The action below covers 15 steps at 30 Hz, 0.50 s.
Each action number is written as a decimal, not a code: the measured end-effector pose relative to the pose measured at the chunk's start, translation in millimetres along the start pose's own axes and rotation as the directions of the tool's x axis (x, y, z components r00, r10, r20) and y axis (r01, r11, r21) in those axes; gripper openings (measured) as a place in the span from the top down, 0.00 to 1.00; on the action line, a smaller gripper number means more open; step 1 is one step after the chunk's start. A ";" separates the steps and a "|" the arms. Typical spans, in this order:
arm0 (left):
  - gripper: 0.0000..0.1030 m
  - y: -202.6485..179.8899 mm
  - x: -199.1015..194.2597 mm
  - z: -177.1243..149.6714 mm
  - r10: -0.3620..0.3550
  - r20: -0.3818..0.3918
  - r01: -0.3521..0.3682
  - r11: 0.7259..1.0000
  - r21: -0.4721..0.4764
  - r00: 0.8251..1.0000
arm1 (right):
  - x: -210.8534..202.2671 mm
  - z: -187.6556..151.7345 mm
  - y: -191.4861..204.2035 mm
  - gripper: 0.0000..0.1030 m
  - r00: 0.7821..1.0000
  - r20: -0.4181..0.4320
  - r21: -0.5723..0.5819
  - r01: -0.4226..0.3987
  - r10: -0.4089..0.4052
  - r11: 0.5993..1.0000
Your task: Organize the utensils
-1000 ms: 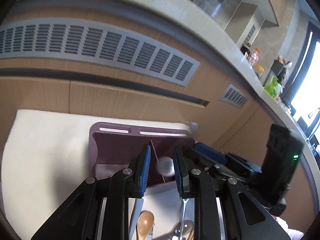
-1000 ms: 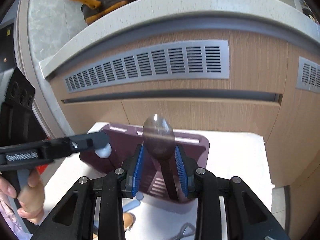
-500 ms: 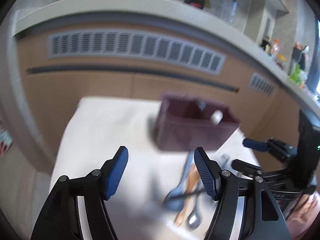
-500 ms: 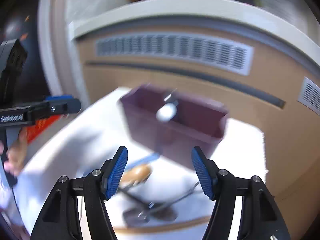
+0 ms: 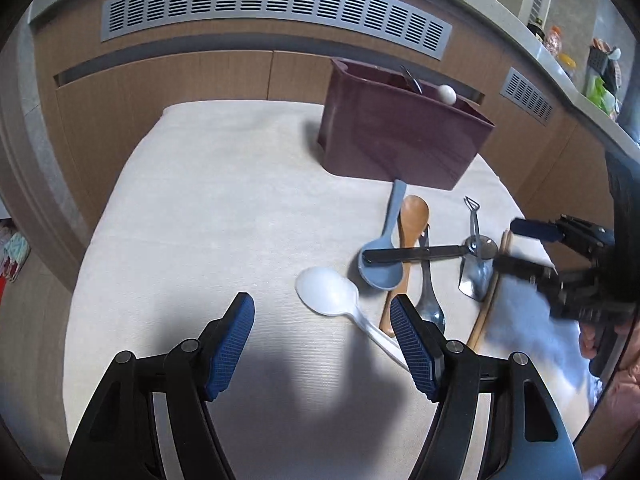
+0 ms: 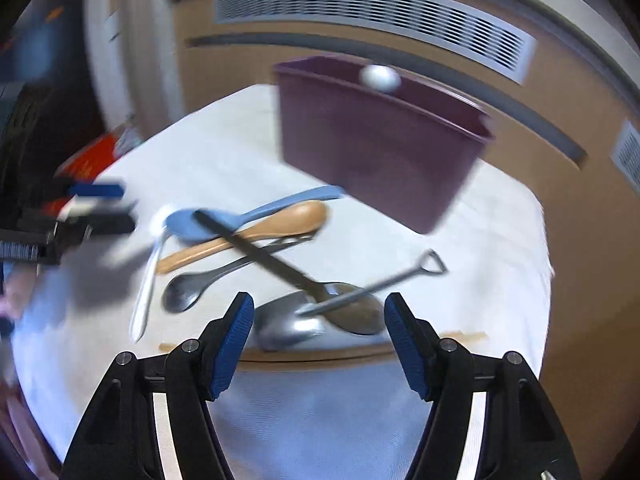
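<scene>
A maroon utensil bin (image 5: 400,136) stands at the back of the white cloth; a white ball-ended utensil (image 5: 446,94) and a metal handle stick out of it. It also shows in the right wrist view (image 6: 380,148). A pile of utensils lies in front: a white spoon (image 5: 328,290), a blue spoon (image 5: 384,256), a wooden spoon (image 5: 412,220), a black-handled spoon (image 5: 424,252) and a shovel-shaped spoon (image 5: 474,264). My left gripper (image 5: 322,332) is open and empty, just before the white spoon. My right gripper (image 6: 318,332) is open and empty above the shovel-shaped spoon (image 6: 304,320).
The white cloth (image 5: 208,216) covers the table. Wooden cabinet fronts with grey vents (image 5: 272,4) run behind it under a counter. Wooden chopsticks (image 5: 490,296) lie at the right of the pile. The right gripper shows at the right edge of the left wrist view (image 5: 560,256).
One second ago both grippers held utensils over the bin. Both have opened, left them in the bin, and pulled back and down toward the pile on the cloth.
</scene>
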<state>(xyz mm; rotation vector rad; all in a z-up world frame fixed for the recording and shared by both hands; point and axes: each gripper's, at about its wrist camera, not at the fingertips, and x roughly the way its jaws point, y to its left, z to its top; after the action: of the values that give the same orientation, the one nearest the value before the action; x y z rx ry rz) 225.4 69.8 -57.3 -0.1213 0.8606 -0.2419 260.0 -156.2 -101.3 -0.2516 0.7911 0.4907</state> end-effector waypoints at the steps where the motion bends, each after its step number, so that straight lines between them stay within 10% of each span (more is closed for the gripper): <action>1: 0.31 -1.4 0.8 -1.0 0.012 0.000 -0.012 1.000 0.001 1.000 | -0.1 2.2 -5.7 0.36 1.000 0.005 0.047 -0.006 0.006 0.999; 9: 0.29 8.6 -11.2 -2.3 0.108 0.025 -0.107 0.994 -0.017 0.994 | 47.2 38.1 -2.3 0.37 0.998 -0.021 0.312 -0.057 0.067 0.948; 15: 0.25 27.8 -19.8 -4.0 0.120 0.042 -0.117 0.991 -0.067 0.992 | 75.4 52.6 18.1 0.46 0.997 -0.069 0.299 -0.002 0.024 0.954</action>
<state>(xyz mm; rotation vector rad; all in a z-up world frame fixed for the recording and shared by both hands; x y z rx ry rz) 214.4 101.8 -50.9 -0.1349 0.8274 -0.0997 328.4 -95.3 -121.2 0.0180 0.9265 0.3694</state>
